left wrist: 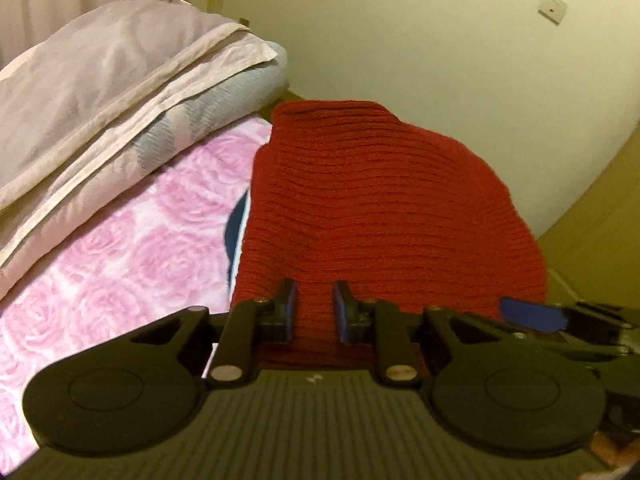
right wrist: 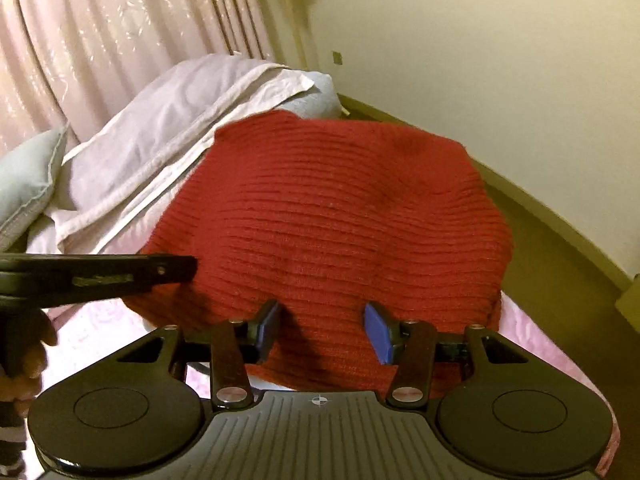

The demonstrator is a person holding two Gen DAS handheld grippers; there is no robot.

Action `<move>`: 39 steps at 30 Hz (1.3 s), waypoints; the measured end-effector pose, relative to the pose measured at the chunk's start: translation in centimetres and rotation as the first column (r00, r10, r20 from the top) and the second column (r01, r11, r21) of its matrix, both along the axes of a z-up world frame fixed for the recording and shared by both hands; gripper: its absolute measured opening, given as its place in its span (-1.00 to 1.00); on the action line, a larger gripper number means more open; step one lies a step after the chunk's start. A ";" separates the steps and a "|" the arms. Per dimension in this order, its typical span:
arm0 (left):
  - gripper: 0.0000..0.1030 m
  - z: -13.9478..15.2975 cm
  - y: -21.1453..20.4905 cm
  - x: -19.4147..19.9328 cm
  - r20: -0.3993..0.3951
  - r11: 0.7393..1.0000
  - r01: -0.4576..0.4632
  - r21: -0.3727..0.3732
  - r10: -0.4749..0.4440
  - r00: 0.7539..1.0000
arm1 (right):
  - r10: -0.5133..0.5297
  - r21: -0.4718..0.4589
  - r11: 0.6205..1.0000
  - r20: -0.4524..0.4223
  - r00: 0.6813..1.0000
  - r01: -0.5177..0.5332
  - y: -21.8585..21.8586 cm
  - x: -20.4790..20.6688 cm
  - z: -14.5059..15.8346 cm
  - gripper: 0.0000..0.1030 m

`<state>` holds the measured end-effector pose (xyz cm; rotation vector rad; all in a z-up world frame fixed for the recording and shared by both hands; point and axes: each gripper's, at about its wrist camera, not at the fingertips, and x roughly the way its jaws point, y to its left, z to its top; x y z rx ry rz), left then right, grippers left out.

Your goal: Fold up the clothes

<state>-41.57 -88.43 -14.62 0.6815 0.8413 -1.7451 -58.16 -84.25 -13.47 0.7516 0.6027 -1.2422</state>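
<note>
Start at your left: folded bedding [left wrist: 120, 92] is piled at the far side of the bed [left wrist: 132, 248], whose pink rose-print cover is bare there, and a sliver of dark blue cloth [left wrist: 236, 228] shows just beside the red knit sweater [left wrist: 380, 200]. The sweater lies spread on the bed, directly ahead of both tools, its near hem running under their fingers.

It is a ribbed, thick knit, so expect it to be soft, limp and fairly light, with some stretch. It will sag and drape the moment you lift it, and the rough yarn should give the pads good bite. Take it at the near hem or at a corner, one tool to each side, and gather both layers so the fold stays even.

Your left tool [left wrist: 316, 310] has its blue pads standing fairly close, with red knit showing in the gap. Whether they actually pinch the fabric or only sit over it, I cannot tell from this angle.

Further right, your right tool [right wrist: 322, 330] stands parted wider over the hem, pads clear of the cloth on both sides, so it reads as released with nothing held. The sweater's right edge lies just inside the bed's edge, with the floor [right wrist: 560, 264] beyond it.
</note>
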 end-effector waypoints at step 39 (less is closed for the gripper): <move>-0.29 14.6 27.2 3.3 0.163 0.999 -0.044 -0.003 0.044 0.986 | -0.172 -0.035 0.985 -0.006 0.985 0.172 25.8 0.3 11.2 0.98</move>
